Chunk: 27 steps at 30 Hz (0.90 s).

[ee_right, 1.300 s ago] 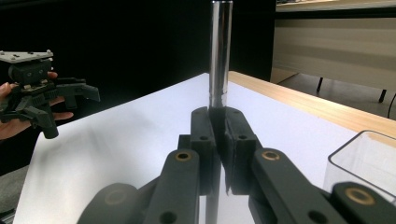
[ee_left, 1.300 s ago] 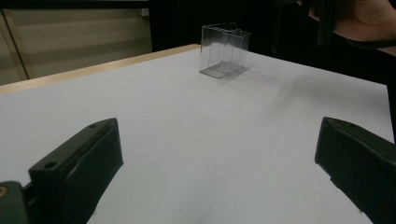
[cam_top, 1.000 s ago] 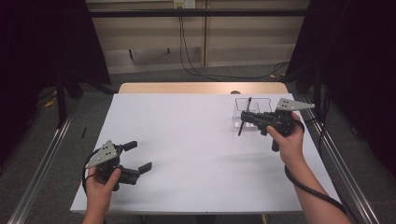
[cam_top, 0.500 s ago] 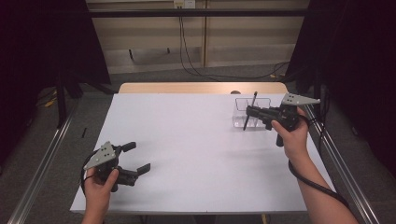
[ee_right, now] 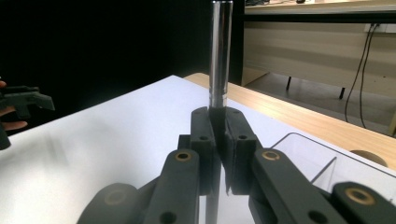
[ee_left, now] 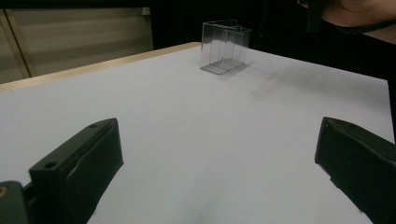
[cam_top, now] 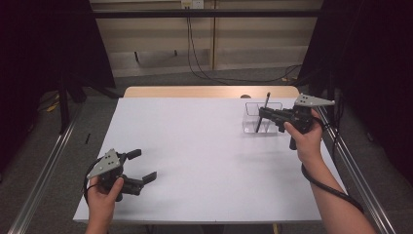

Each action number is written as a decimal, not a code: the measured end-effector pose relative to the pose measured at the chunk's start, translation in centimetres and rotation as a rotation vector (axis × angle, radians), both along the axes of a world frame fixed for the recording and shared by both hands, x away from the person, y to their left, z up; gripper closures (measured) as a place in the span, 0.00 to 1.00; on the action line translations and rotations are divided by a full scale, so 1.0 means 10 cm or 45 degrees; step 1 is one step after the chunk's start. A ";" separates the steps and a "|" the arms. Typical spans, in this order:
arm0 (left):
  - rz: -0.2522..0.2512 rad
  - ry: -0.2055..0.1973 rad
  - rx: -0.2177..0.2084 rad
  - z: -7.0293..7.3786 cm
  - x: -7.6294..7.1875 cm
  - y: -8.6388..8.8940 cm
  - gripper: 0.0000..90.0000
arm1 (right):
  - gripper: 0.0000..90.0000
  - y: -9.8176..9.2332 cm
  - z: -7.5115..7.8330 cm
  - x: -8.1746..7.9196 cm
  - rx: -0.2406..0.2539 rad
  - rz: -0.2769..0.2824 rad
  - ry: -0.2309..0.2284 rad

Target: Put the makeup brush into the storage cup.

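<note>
A slim dark pen [cam_top: 266,101] with a shiny barrel [ee_right: 219,56] stands almost upright, and my right gripper [cam_top: 263,113] is shut on its middle. Its lower end dips into a clear plastic box [cam_top: 249,119] at the far right of the white table [cam_top: 204,146]. In the right gripper view the jaws [ee_right: 218,128] pinch the pen, with the box's rim [ee_right: 327,149] just beyond. My left gripper [cam_top: 142,165] rests near the table's front left corner, open with nothing between its jaws. The left gripper view [ee_left: 219,168] looks across the table to the box [ee_left: 224,46].
A wooden strip [cam_top: 195,91] edges the table's far side. Metal rails [cam_top: 44,170] run along the floor on both sides, and cables [cam_top: 204,73] lie behind the table. Dark curtains hang at left and right.
My right gripper has shifted a little to the right and away with the pen, which now stands more upright over the box. The left gripper has stayed put.
</note>
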<state>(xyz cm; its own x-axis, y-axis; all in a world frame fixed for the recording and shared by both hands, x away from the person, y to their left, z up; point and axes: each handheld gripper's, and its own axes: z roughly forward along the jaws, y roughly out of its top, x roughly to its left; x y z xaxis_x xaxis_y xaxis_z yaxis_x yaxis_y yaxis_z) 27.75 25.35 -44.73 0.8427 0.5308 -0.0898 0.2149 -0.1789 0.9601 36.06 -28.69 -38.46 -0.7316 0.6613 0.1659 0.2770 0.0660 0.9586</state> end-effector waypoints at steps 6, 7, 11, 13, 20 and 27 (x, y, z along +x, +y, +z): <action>-0.001 -0.006 0.003 0.00 0.00 0.01 0.01 | 0.94 -0.02 0.01 0.02 -0.008 -0.013 -0.002; -0.001 -0.007 0.008 0.00 -0.01 0.01 0.01 | 0.94 -0.02 0.01 0.03 -0.005 -0.014 -0.001; 0.001 -0.005 0.002 0.00 -0.01 0.01 0.01 | 0.94 -0.03 0.02 0.05 -0.023 -0.027 -0.001; 0.001 -0.008 0.004 0.00 -0.01 0.01 0.01 | 0.94 -0.05 0.03 0.07 -0.006 -0.037 0.000; -0.008 -0.009 0.008 0.00 -0.01 0.01 0.01 | 0.94 -0.06 0.08 0.14 -0.010 -0.063 -0.007; -0.008 -0.006 0.008 -0.01 -0.01 0.01 0.01 | 0.94 -0.08 0.14 0.20 -0.025 -0.101 -0.016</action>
